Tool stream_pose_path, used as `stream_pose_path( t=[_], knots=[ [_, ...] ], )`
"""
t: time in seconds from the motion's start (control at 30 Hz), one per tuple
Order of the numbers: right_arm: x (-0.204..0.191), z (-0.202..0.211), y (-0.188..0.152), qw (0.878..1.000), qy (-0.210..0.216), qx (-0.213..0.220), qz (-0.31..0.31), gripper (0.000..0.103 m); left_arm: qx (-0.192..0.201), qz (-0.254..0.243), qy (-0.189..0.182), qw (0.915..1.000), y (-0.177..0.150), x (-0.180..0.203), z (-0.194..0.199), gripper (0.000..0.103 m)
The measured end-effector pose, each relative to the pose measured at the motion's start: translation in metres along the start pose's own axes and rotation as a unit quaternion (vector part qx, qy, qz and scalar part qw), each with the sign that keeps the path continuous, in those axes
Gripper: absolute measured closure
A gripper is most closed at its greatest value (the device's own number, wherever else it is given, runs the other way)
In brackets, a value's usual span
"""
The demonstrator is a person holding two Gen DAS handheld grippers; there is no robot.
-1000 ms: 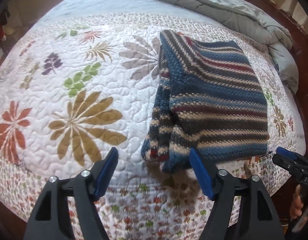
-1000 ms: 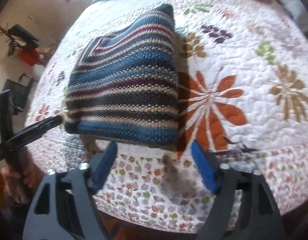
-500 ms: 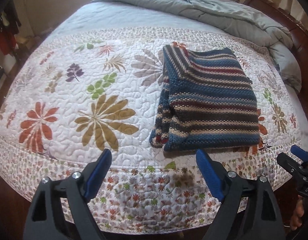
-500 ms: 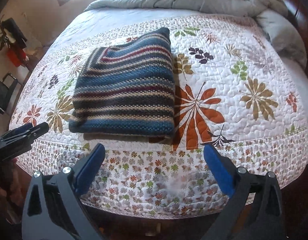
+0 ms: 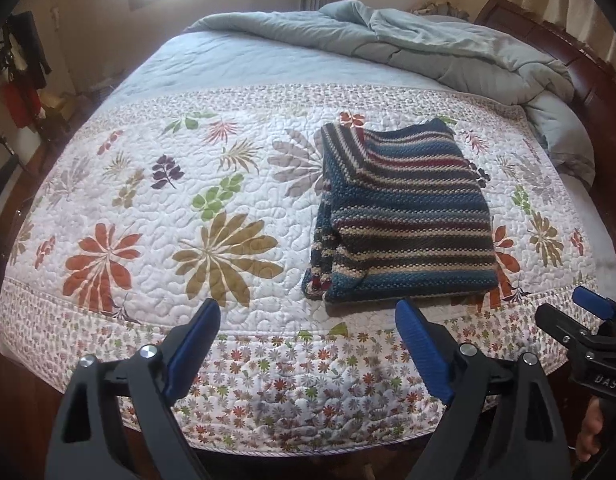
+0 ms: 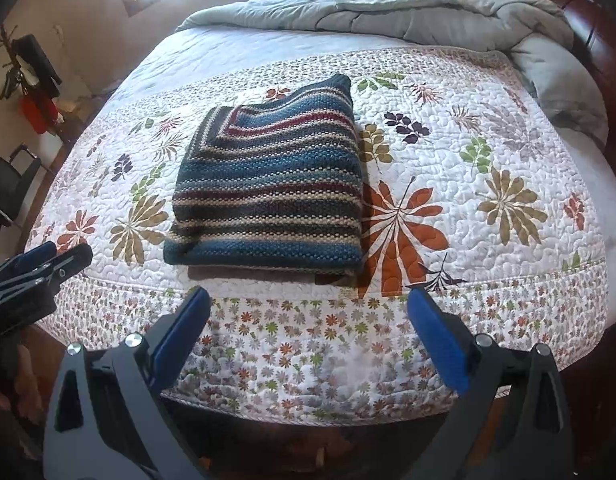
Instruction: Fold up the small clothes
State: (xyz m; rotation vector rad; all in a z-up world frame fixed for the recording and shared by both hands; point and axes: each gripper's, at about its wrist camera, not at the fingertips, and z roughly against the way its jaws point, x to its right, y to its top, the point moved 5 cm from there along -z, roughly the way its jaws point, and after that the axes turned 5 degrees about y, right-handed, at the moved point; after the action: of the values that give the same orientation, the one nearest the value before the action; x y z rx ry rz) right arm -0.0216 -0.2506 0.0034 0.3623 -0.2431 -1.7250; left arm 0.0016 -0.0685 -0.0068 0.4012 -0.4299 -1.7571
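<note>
Both grippers have pulled back from the folded striped sweater (image 5: 408, 216) — left gripper (image 5: 308, 344) still widening, right gripper (image 6: 310, 328) wide, both empty, over the floral quilt (image 5: 147, 200).

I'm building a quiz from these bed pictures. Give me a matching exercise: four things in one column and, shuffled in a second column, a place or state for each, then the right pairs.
Things:
1. striped knitted garment
2. grey comforter
3. floral quilt
4. right gripper

Places or states:
A. bunched up at the far end of the bed
B. open with nothing between its fingers
C. folded into a rectangle, lying on the quilt
D. spread flat over the near part of the bed

Pairs: 1-C, 2-A, 3-D, 4-B
</note>
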Motion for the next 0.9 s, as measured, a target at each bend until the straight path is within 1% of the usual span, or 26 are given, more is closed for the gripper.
stream_pose_path(
  t=[0.3,0.43,0.9],
  knots=[
    [-0.004,-0.006,-0.001,1.000,0.003,-0.013,0.000,0.005,-0.006,-0.001,0.022,0.9997,-0.001,0.002,-0.007,0.013],
    [-0.004,-0.010,-0.003,1.000,0.011,-0.018,-0.001,0.005,-0.008,-0.003,0.023,0.9997,-0.001,0.005,-0.010,0.013],
    [-0.001,-0.016,-0.004,1.000,0.015,-0.022,-0.004,0.005,-0.012,-0.017,0.019,0.9996,-0.002,0.020,-0.011,0.013]
  ],
)
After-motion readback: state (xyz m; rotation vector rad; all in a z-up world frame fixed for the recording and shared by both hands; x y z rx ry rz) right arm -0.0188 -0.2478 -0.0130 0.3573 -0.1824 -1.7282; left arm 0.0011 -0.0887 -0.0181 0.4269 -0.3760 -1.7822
